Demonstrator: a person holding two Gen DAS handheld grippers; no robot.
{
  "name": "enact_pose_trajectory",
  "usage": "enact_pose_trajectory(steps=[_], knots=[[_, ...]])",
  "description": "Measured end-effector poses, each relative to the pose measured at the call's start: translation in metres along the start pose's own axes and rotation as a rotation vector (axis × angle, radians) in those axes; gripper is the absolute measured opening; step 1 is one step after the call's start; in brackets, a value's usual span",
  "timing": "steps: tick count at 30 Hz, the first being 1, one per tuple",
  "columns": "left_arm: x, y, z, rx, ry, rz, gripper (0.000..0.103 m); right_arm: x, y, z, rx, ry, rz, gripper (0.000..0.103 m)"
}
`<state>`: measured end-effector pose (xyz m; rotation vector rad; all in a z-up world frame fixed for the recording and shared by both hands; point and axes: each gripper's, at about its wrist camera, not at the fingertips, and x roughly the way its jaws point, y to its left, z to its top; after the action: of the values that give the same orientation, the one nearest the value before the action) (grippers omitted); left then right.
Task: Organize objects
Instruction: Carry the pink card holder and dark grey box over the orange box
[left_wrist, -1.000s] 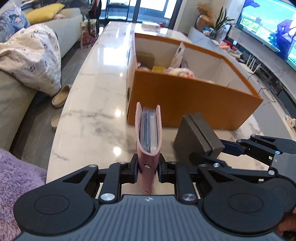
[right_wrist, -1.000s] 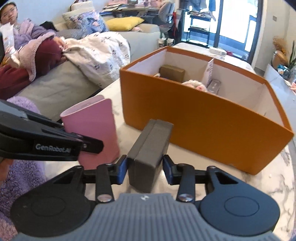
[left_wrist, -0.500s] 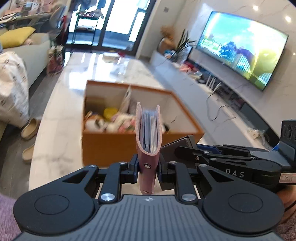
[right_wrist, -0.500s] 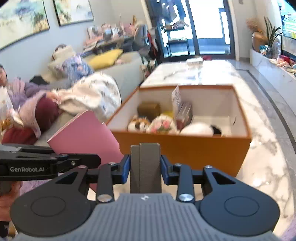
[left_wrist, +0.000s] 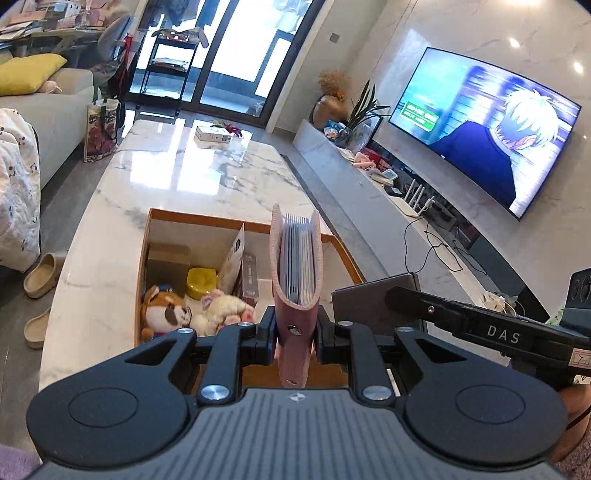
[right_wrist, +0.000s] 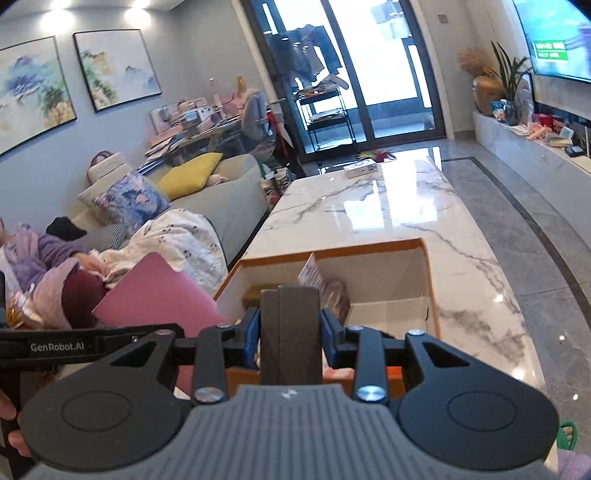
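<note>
Your pink card holder (left_wrist: 295, 266) stands upright between the left gripper (left_wrist: 295, 332) fingers, which are nearly closed and pinch its snap-button end; the open end with the card edges points up. It sits above the near side of the orange box (left_wrist: 147, 236). Judged light and stiff along the spine, but the soft cover can flex and the cards inside look free to slide out, so keep the open end up and hold low, across the covers, as now.

The dark grey case (right_wrist: 290, 332) is clamped across its narrow sides by the right gripper (right_wrist: 290, 334), blue fingers (right_wrist: 251, 332) pressed on both flanks, opening moderate. It looks rigid with a matt surface; likely little slip. It hangs over the box's near wall, facing the emptier right compartment.

Box interior, left compartment: plush dog (left_wrist: 166, 310), pale plush toy (left_wrist: 225, 308), yellow container (left_wrist: 201, 282), brown carton (left_wrist: 166, 264). A cardboard divider (left_wrist: 232, 258) leans between compartments. Soft toys below would cushion a drop.

The box rests on the marble desk (left_wrist: 177, 177), where a small white box (left_wrist: 213, 133) lies at the far end.
</note>
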<state>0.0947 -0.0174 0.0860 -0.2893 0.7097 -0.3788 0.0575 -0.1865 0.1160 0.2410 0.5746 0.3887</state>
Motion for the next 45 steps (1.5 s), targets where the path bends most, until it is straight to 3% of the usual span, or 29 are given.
enact_pose_trajectory(steps=[21,26,30,33,45], knots=[[0.099,0.022,0.054,-0.087,0.104,0.023,0.021,0.101,-0.06,0.052,0.092,0.108,-0.023,0.036],[0.13,0.018,0.059,-0.08,0.152,0.004,0.021,0.119,-0.07,0.056,0.086,0.112,-0.088,0.036],[0.16,0.013,0.061,-0.067,0.19,0.026,0.021,0.13,-0.081,0.06,0.117,0.108,-0.111,0.036],[0.18,0.008,0.059,-0.03,0.226,0.05,0.021,0.14,-0.08,0.06,0.079,0.093,-0.188,0.036],[0.214,0.0,0.043,0.03,0.241,0.156,0.021,0.183,-0.095,0.052,0.154,0.189,-0.166,0.036]])
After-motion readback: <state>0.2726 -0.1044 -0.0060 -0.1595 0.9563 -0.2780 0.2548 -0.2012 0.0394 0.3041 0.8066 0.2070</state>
